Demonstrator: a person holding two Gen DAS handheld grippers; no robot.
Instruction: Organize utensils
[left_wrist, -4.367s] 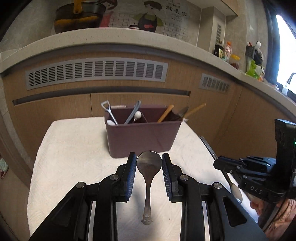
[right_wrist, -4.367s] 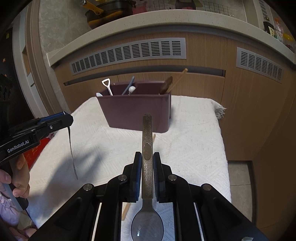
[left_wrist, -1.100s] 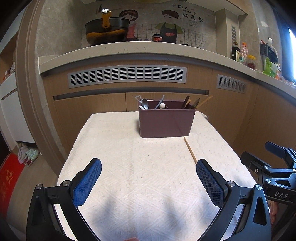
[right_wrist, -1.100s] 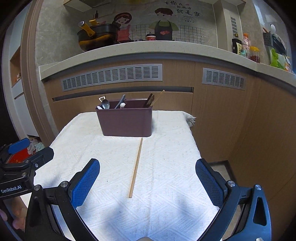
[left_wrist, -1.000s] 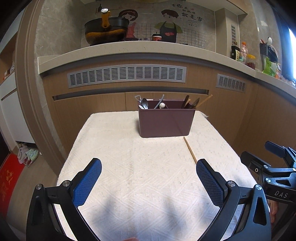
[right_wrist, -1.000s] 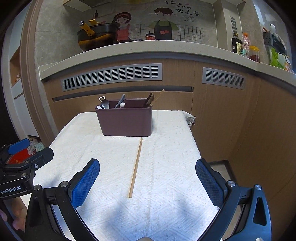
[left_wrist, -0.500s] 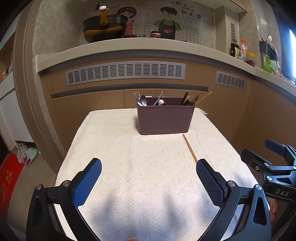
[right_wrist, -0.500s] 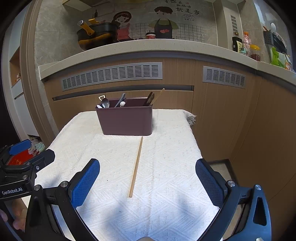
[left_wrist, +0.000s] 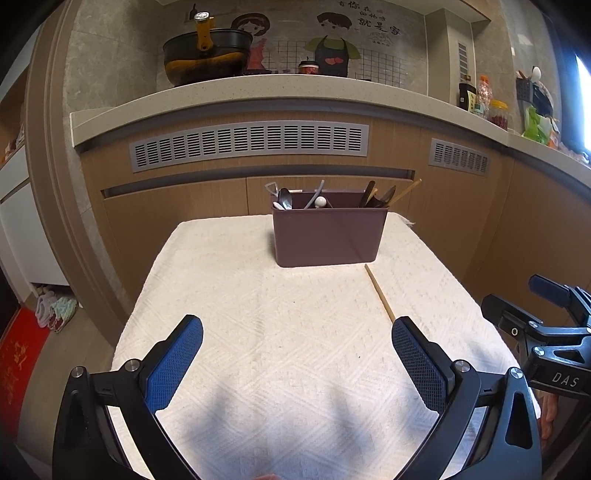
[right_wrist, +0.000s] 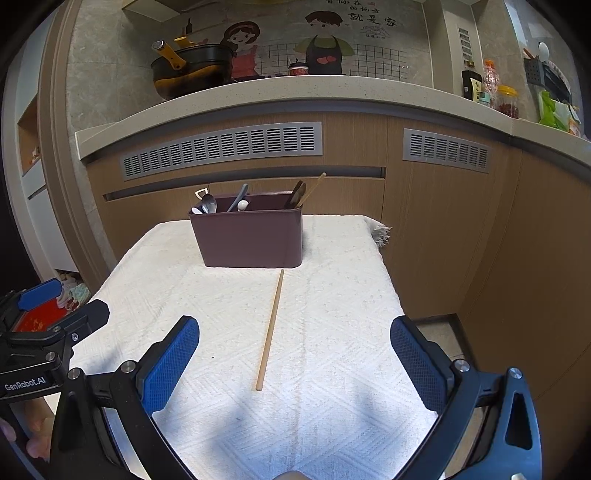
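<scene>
A dark maroon utensil holder (left_wrist: 327, 236) (right_wrist: 251, 236) stands at the far end of a white cloth-covered table (left_wrist: 258, 332) (right_wrist: 332, 295). It holds metal spoons (left_wrist: 285, 198) on its left side and dark and wooden utensils (left_wrist: 384, 195) on its right side. A single wooden chopstick (right_wrist: 270, 330) (left_wrist: 379, 293) lies on the cloth in front of the holder. My left gripper (left_wrist: 297, 354) is wide open and empty above the near table. My right gripper (right_wrist: 295, 354) is wide open and empty, with the chopstick ahead between its fingers.
Wooden cabinets with grey vents (left_wrist: 251, 146) and a counter (left_wrist: 258, 92) rise behind the table. A black pot (left_wrist: 207, 62) sits on the counter. Bottles and jars (right_wrist: 491, 86) stand at the right. The floor drops off past the table's right edge (right_wrist: 436, 321).
Earlier each gripper held a spoon near the holder; both are now open, empty and pulled back. Over the last second the views shift only slightly.
</scene>
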